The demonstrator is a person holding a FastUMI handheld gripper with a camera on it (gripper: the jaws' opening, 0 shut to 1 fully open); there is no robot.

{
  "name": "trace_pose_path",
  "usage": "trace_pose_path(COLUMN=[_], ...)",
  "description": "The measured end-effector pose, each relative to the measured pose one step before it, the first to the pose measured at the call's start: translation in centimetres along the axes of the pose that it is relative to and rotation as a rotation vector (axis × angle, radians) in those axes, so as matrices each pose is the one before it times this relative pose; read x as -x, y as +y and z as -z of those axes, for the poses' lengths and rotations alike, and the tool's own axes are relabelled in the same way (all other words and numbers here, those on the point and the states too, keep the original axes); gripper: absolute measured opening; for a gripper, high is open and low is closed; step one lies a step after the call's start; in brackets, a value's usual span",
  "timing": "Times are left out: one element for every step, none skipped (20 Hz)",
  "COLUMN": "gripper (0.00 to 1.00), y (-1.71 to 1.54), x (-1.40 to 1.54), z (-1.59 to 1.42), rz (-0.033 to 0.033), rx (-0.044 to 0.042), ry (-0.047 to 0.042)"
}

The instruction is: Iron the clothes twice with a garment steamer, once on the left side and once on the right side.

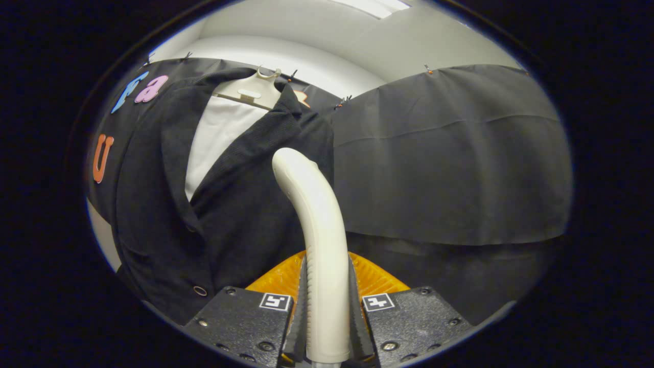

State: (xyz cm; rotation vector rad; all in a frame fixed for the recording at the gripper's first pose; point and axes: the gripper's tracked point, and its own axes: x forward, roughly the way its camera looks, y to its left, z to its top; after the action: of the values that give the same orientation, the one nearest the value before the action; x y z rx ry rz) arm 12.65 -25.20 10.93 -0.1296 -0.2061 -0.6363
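- Cream-white plastic: the garment steamer (321,240) has a curved handle that rises up between the jaws of the gripper (327,317) and bends toward the clothes at its rounded top.
- The jaws are clamped on the steamer's handle, one finger (300,312) pressing on each side of it.
- The dark knitted cardigan (225,214) hangs just ahead of the steamer and to its left, its front open over a white shirt (217,138).
- Both clothes hang from a pale plastic hanger (250,93), hooked at the top edge of the booth's black cloth wall (449,153).
- The steamer's top lies close to the cardigan's right front panel; whether it touches the fabric cannot be told.
- A round metal snap (200,291) shows low on the cardigan's front edge.
- An orange ribbed part (276,278) sits behind the handle, just above the fingers.
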Motion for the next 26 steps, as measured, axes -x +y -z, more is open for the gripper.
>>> trace_pose_path(gripper=[0.38, 0.38, 0.38, 0.38, 0.38, 0.38, 0.38, 0.38, 0.38, 0.38, 0.38, 0.38, 0.38, 0.38, 0.38, 0.38, 0.38, 0.38, 0.38, 0.38, 0.38, 0.38, 0.38, 0.38, 0.38, 0.38], y=[0.077, 0.034, 0.042, 0.112, 0.153, 0.102, 0.134, 0.077, 0.099, 0.06, 0.101, 0.021, 0.087, 0.027, 0.09, 0.067, 0.112, 0.327, 0.332, 0.36, 0.314, 0.114, 0.21, 0.182, 0.401, 0.252], x=[0.186, 0.186, 0.222, 0.234, 0.148, 0.204, 0.12, 0.163, -0.3, -0.175, 0.056, 0.077, 0.1, -0.046, -0.032, 0.071, 0.002, 0.067, 0.177, 0.15, -0.078, -0.033, -0.222, -0.119, -0.015, 0.047], z=[0.728, 0.684, 0.765, 0.668, 0.701, 0.748, 0.782, 0.74, 0.554, 0.566, 1.024, 1.01, 0.848, 0.637, 0.519, 0.672, 0.819, 1.008, 1.142, 1.023, 0.913, 0.721, 0.669, 0.732, 0.672, 0.685], rz=[0.00111, 0.00275, 0.00171, -0.00185, -0.00149, -0.00055, 0.00013, -0.00009, 0.00143, 0.00035, 0.00128, 0.00344, 0.00377, 0.00161, 0.00091, 0.00131, -0.00066, -0.00407, -0.00623, -0.00695, -0.00337, 0.00308, 0.00482, -0.00219, -0.0077, -0.0025], rx=[-0.0003, 0.00305, 0.00227, 0.00095, 0.00149, 0.00256, 0.00394, 0.003, 0.00179, -0.00014, -0.00061, 0.00068, 0.00029, 0.0027, 0.00569, 0.00905, 0.01286, 0.01517, 0.01241, 0.00825, 0.00562, 0.00185, 0.00387, -0.00106, -0.00497, 0.0042], ry=[0.00953, 0.0097, 0.00921, 0.00888, 0.01148, 0.01099, 0.0126, 0.01414, 0.01523, 0.0158, 0.01557, 0.01634, 0.01471, 0.01176, 0.00819, 0.00838, 0.01131, 0.01418, 0.01897, 0.01989, 0.01524, 0.00705, 0.0095, 0.01591, 0.01485, 0.01235])
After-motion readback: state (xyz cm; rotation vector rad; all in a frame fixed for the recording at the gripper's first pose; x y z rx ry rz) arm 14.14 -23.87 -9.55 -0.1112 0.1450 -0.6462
